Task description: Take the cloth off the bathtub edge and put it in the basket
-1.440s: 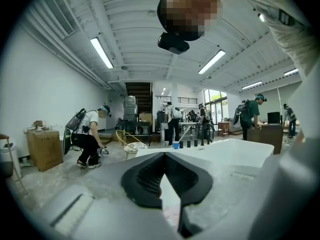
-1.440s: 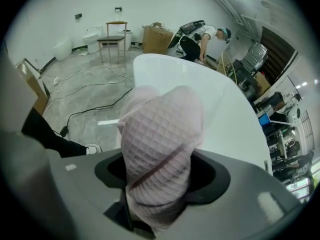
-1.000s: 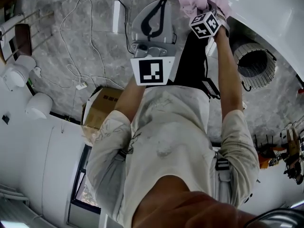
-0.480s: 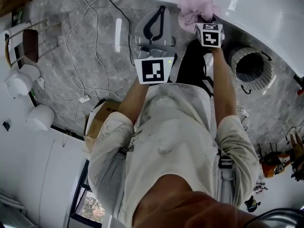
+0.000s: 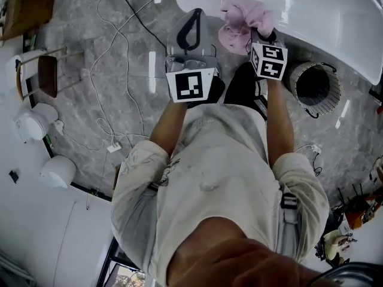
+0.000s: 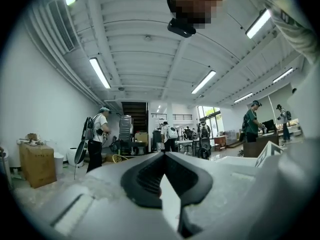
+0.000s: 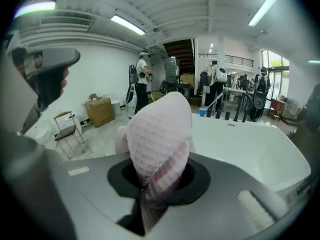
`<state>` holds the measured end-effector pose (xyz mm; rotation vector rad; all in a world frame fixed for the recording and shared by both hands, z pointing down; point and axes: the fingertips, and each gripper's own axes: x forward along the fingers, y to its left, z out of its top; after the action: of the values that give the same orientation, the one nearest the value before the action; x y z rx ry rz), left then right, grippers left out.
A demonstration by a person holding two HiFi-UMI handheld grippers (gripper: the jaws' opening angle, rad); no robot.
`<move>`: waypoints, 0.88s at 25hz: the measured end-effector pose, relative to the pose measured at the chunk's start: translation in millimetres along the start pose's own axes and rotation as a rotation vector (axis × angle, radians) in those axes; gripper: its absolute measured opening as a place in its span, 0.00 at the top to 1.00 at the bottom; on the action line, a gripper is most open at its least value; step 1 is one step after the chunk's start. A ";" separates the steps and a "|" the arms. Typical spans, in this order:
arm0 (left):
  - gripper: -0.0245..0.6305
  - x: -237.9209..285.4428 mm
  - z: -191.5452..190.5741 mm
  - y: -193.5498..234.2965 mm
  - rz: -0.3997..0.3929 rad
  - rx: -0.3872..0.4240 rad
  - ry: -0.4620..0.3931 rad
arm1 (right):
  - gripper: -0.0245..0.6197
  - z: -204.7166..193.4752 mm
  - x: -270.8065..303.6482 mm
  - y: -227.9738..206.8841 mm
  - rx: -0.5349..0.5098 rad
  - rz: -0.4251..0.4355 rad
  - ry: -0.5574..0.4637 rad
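Pinching a fold of the pink cloth (image 7: 160,129) in narrow jaws, the right gripper (image 7: 155,184) holds it bunched up beside the white bathtub (image 5: 323,17) edge, probably to clear the rim before heading for the basket (image 5: 314,88) on the floor close by. The left gripper (image 6: 161,184) hangs idle, jaws together on nothing. No writing is legible; the gripper cubes carry only black-and-white square markers.

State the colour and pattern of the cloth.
The cloth is pale pink with a waffle-grid weave, clearest in the right gripper view.
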<state>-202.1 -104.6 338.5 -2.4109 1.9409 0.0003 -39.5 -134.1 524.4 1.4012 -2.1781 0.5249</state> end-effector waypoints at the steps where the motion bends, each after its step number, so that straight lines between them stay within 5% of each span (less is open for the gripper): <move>1: 0.96 -0.8 5.2 -2.2 -0.009 -0.001 -0.011 | 0.84 11.6 -9.6 -0.5 0.006 -0.008 -0.033; 15: 0.96 -1.9 102.0 -13.1 -0.094 -0.022 -0.169 | 0.84 192.1 -176.3 0.0 0.012 -0.152 -0.583; 22: 0.96 -7.4 145.0 -12.8 -0.151 -0.018 -0.253 | 0.84 235.1 -235.6 14.7 -0.035 -0.243 -0.745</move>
<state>-187.0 -89.4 194.4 -2.4240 1.6562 0.3025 -16.7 -89.2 195.1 2.0347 -2.4667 -0.1648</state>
